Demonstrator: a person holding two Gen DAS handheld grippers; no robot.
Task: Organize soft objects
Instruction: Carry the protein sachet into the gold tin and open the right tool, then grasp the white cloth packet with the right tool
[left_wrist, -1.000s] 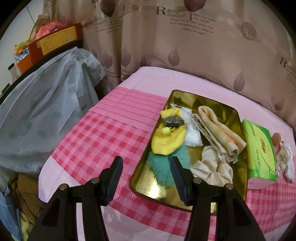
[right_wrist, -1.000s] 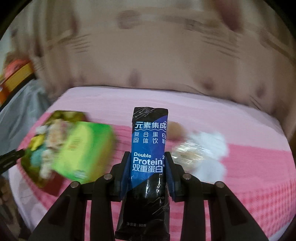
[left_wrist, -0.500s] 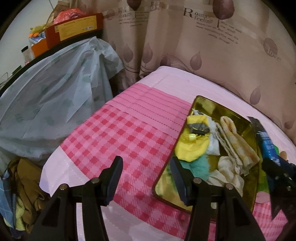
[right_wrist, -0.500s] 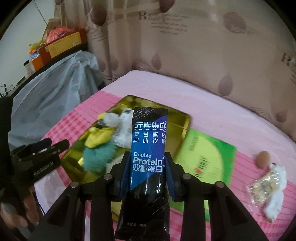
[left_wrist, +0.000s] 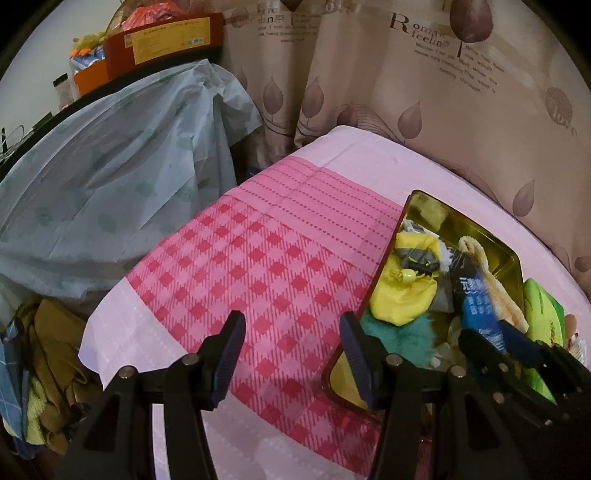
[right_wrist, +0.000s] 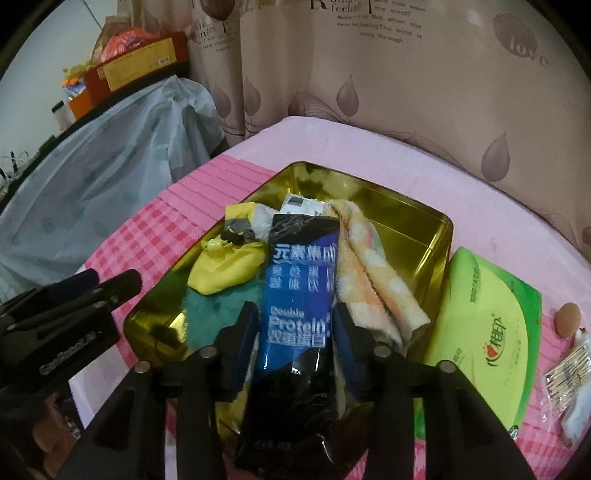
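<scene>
right gripper (right_wrist: 295, 325) fingers spread beside protein pouch (right_wrist: 301, 291), contact unclear | left gripper (left_wrist: 291, 350) fingers spread | tray (right_wrist: 413, 221) partly hidden

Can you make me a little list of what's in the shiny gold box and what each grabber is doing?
container: gold tray on the pink checked cloth
inside tray: yellow pouch, teal fluffy thing, peach towel
right gripper: jaws opened around the blue protein packet, which lies over the tray
left gripper: open, empty, at the tray's left edge
beside tray: green tissue pack
</scene>
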